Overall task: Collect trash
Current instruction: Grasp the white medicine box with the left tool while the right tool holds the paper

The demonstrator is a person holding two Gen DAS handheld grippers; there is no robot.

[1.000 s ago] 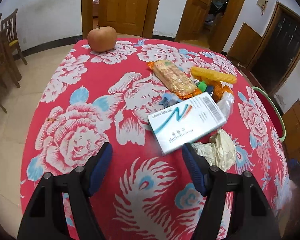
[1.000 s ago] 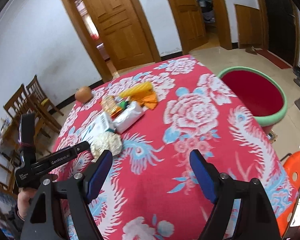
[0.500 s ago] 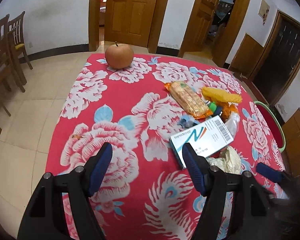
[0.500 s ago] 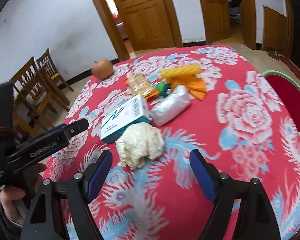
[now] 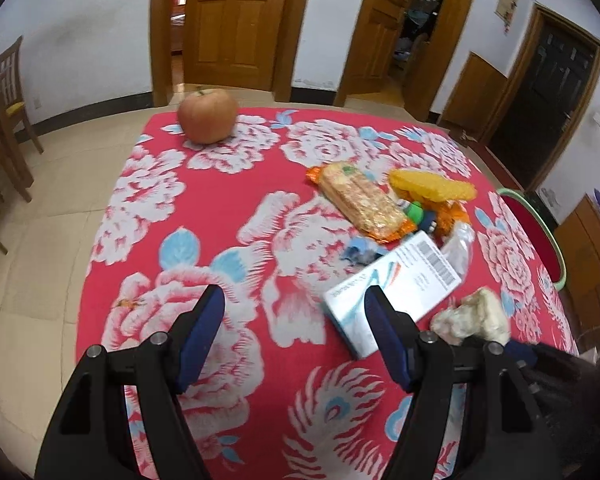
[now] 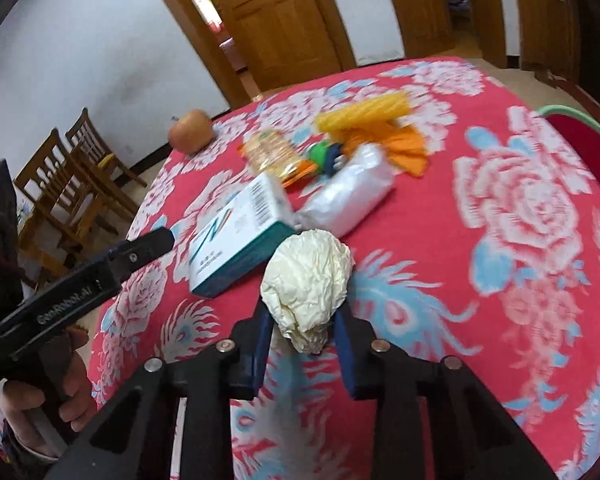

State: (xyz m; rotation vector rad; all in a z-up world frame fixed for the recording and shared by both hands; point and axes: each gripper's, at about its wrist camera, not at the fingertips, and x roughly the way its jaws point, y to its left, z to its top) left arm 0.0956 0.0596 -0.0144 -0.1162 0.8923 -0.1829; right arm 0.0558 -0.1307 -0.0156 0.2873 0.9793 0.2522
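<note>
Your right claw (image 6: 302,326) has just been closing and now pinches the crumpled paper wad (image 6: 308,280), just beside the medicine box (image 6: 240,236) on the desk (image 6: 440,280). You're at the pickup step; next, lift it toward the red basin (image 6: 580,140). Your left claw (image 5: 294,332) hangs open, empty.

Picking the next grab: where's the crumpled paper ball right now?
In the right wrist view the crumpled paper ball sits low centre, pinched in the right gripper, just right of the medicine box on the floral tablecloth.
</note>
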